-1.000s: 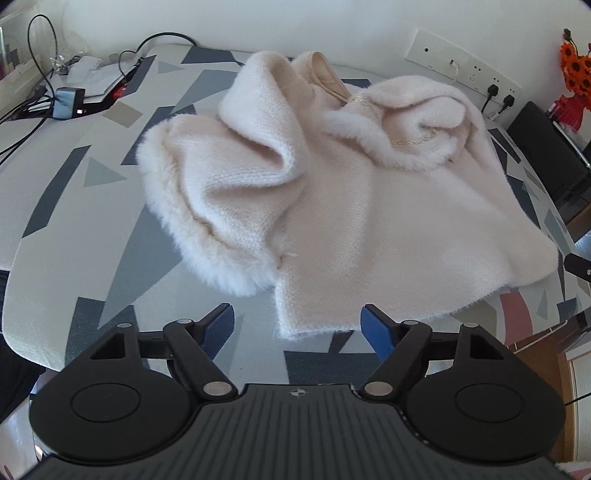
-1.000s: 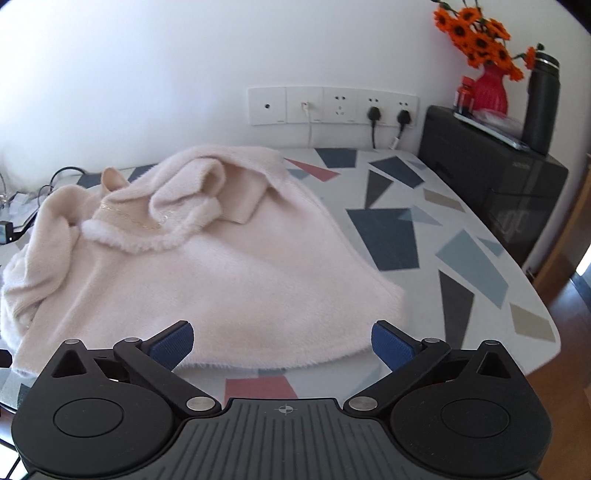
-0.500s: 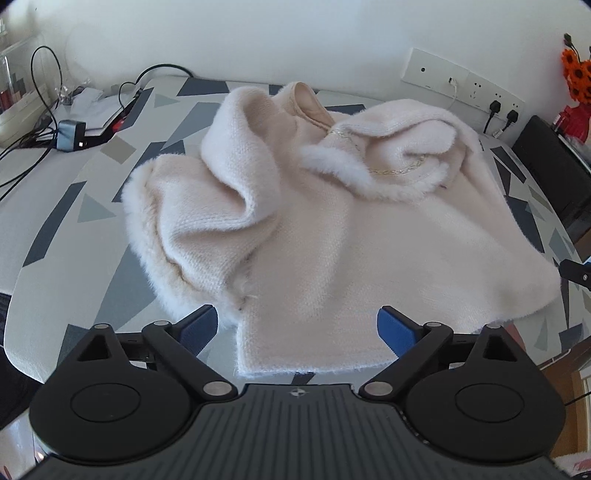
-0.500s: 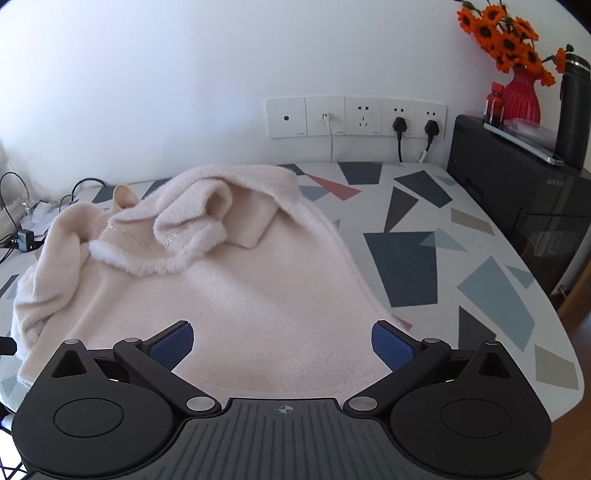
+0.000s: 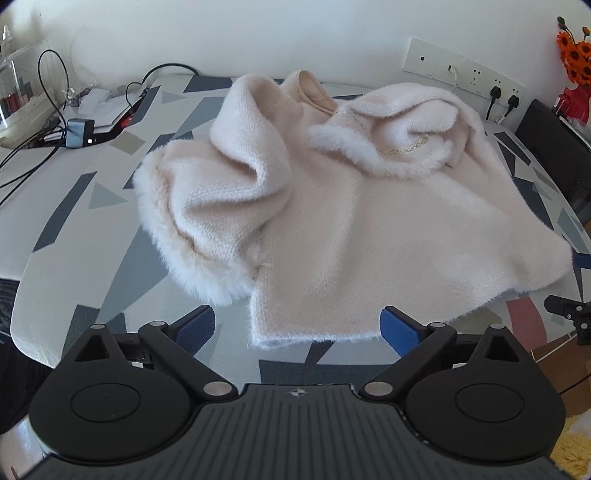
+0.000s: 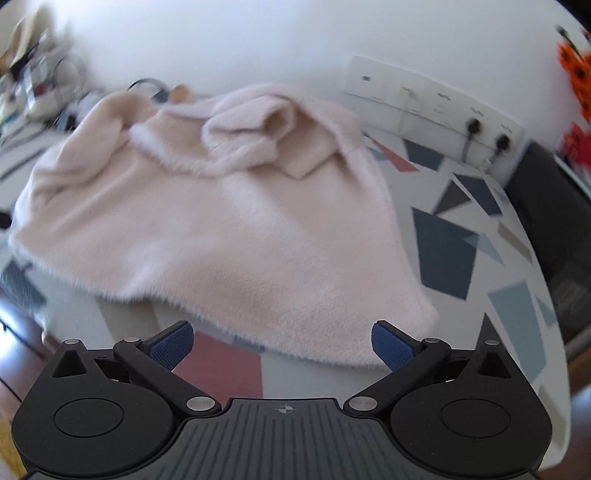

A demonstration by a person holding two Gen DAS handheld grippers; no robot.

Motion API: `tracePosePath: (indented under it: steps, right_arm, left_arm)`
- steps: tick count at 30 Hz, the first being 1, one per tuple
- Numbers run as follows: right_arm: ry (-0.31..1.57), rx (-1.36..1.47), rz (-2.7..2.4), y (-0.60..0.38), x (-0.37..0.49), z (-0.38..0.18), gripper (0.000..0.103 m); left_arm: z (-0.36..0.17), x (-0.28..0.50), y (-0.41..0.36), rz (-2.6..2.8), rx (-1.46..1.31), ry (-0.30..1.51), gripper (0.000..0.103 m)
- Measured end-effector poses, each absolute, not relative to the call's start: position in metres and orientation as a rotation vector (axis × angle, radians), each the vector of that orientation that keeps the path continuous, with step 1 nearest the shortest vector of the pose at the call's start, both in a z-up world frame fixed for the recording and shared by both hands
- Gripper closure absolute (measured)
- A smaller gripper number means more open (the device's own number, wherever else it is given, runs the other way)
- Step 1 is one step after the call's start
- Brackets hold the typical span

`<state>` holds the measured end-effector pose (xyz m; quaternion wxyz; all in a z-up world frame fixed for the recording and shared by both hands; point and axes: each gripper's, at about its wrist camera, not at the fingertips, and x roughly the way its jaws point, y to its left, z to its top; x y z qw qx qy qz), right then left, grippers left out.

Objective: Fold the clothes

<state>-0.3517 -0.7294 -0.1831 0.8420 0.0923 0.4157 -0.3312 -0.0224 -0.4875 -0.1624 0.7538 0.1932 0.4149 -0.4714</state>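
Your left wrist view is sharp and evenly lit by soft daylight; the white wall (image 5: 295,33) at twelve o'clock reads bright without blowing out. The cream coat (image 5: 351,206) shows its knit weave and fur trim crisply, with gentle shadows in its folds and a soft one under the hem at six o'clock. You get strong fisheye bending: the table (image 5: 74,229) edge curves, and the corners go dark. Your right wrist view is smeared by motion blur: the coat (image 6: 240,221), the wall sockets (image 6: 436,107) at one o'clock and the clutter at ten o'clock all streak, while your right gripper (image 6: 282,341) stays sharp.
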Motion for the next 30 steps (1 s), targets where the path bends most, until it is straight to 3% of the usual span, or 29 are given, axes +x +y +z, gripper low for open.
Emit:
tracePosePath:
  steps: [10,13,15,19,21,24,30]
  right_arm:
    - [0.888,-0.038,-0.558,-0.718,-0.291,-0.204,0.003]
    - [0.870,-0.038,-0.535,-0.729,-0.282,-0.201,0.018]
    - [0.854,-0.005,-0.515,-0.739,-0.278,-0.197,0.044]
    - [0.779,0.209,-0.520,-0.768,-0.281,-0.184,0.068]
    - [0.767,0.270,-0.533,-0.777,-0.281,-0.183,0.088]
    - [0.759,0.277,-0.552,-0.781,-0.281,-0.183,0.096]
    - [0.629,0.321,-0.656,-0.792,-0.291,-0.164,0.098]
  left_arm:
    - [-0.180,-0.030,-0.486,-1.042,0.438,0.931,0.005]
    - [-0.183,-0.036,-0.490,-1.065,0.473,0.911,0.005]
    - [-0.184,-0.041,-0.493,-1.082,0.500,0.892,0.005]
    - [-0.187,-0.046,-0.498,-1.108,0.513,0.884,0.005]
    - [-0.190,-0.046,-0.501,-1.105,0.513,0.884,0.005]
    - [-0.192,-0.041,-0.505,-1.086,0.479,0.878,0.005]
    - [-0.199,-0.024,-0.507,-1.026,0.383,0.863,0.005]
